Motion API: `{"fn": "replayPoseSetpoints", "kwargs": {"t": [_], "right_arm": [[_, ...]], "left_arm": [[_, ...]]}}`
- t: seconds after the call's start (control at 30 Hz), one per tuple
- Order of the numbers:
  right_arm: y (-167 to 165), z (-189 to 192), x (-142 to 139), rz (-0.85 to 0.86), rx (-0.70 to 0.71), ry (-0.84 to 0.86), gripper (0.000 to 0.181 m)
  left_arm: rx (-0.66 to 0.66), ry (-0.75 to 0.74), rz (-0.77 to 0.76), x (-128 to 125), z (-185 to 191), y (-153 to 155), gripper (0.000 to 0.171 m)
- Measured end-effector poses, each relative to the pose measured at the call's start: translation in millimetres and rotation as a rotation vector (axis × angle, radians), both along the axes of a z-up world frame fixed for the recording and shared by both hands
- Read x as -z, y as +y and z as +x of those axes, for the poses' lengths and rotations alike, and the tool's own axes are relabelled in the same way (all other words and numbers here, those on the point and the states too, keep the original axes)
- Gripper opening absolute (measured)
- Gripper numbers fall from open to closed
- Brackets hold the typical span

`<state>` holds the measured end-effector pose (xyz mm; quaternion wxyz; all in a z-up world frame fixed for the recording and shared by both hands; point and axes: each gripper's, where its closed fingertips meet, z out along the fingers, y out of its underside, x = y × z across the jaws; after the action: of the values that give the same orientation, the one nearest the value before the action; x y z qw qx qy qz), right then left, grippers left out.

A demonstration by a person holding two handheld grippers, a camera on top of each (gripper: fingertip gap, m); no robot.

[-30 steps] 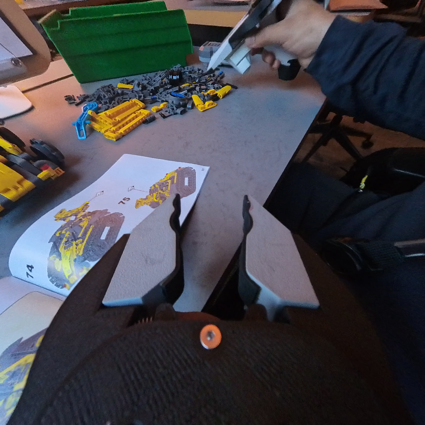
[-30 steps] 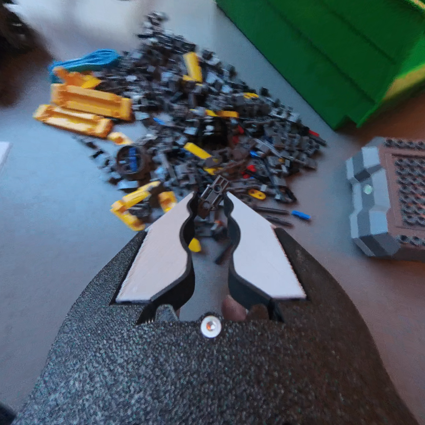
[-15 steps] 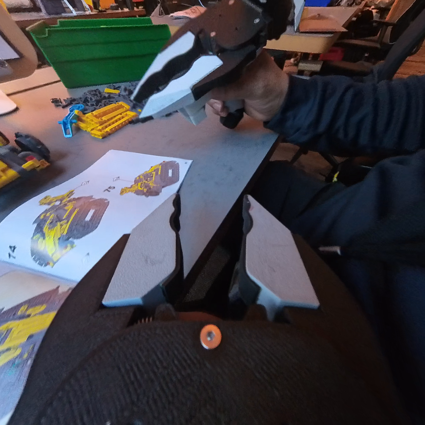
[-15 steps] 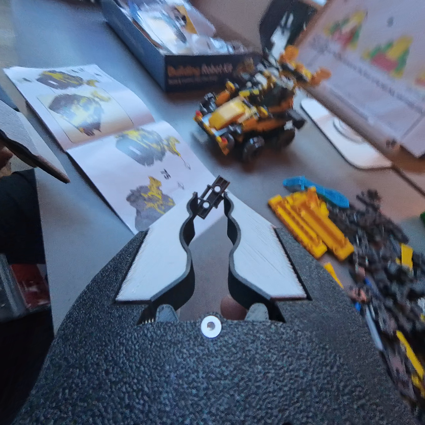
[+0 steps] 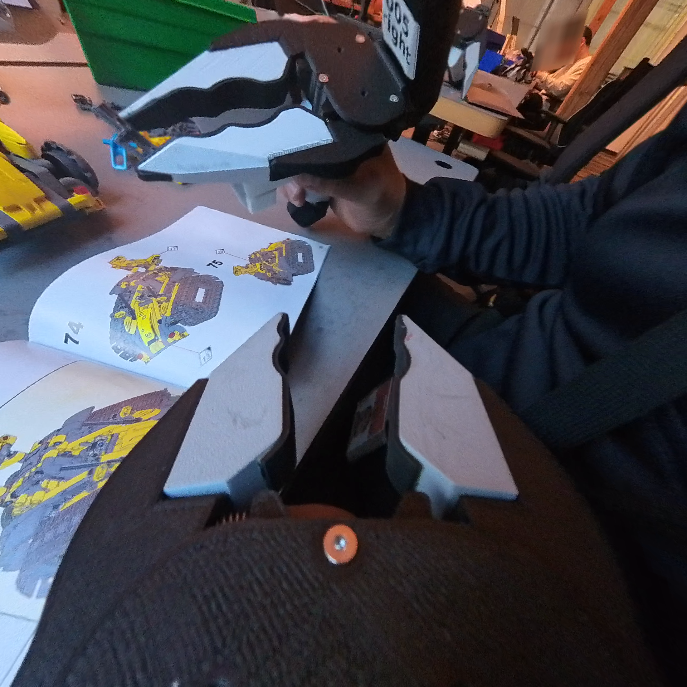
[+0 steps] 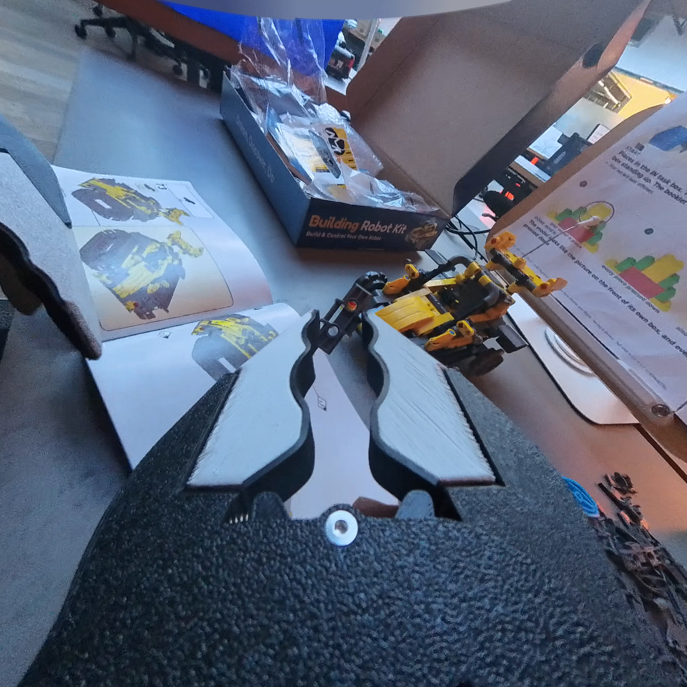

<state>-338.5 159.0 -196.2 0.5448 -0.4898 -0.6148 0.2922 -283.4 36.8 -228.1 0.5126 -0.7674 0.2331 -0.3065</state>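
My right gripper [image 6: 338, 327] pinches a dark brick piece [image 6: 340, 316] by one end, model vehicle [image 6: 446, 316] at two o'clock; a nudge could twist it free; left gripper [image 5: 340, 334] parted, empty.

An open booklet [image 6: 156, 260] covers the near desk [image 6: 122, 122]. Bare desk lies beyond it on the left, up to a dark box [image 6: 334, 208] stuffed with plastic bags. A yellow model [image 6: 446, 316] stands just ahead of the right gripper [image 6: 340, 327], with a slanted board [image 6: 613, 279] crowding its right side. Loose parts [image 6: 639, 550] fill the near right. The left gripper [image 5: 340, 334] hangs over the desk edge, beside the booklet.
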Motion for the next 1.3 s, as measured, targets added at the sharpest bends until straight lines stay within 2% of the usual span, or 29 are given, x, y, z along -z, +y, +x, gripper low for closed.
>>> {"fn": "replayPoseSetpoints", "kwargs": {"t": [0.1, 0.27, 0.4, 0.57, 0.77, 1.0, 1.2, 1.3], "right_arm": [[1.2, -3.8, 12.8, -0.030, -0.006, -0.050, 0.022], [4.7, -4.8, 15.2, -0.006, 0.019, -0.064, 0.022], [11.9, -1.5, 8.3, -0.038, 0.040, -0.022, 0.022], [24.0, 13.1, -3.4, -0.073, 0.085, 0.041, 0.021], [40.1, 50.8, -10.9, -0.038, 0.177, 0.051, 0.022], [35.8, 106.8, 15.4, -0.084, 0.241, -0.100, 0.022], [58.3, 151.8, 24.2, 0.052, 0.452, -0.156, 0.022], [54.5, 154.7, 25.5, 0.086, 0.439, -0.142, 0.022]], "left_arm": [[0.014, -0.012, -0.005, 0.8, -1.5, -1.1, 0.051], [0.021, -0.026, -0.039, 7.6, -4.8, -0.1, 0.050], [0.012, -0.062, -0.070, 9.3, -8.0, 2.6, 0.050], [0.022, -0.039, -0.048, 8.0, -0.8, 0.2, 0.050], [0.023, 0.014, -0.035, 12.3, 8.8, -0.9, 0.049], [0.042, 0.062, -0.021, 15.9, 16.5, -5.3, 0.047], [0.063, 0.079, -0.010, 13.9, 24.0, -8.5, 0.048], [0.076, 0.084, 0.003, 12.8, 28.7, -11.7, 0.047]]}}
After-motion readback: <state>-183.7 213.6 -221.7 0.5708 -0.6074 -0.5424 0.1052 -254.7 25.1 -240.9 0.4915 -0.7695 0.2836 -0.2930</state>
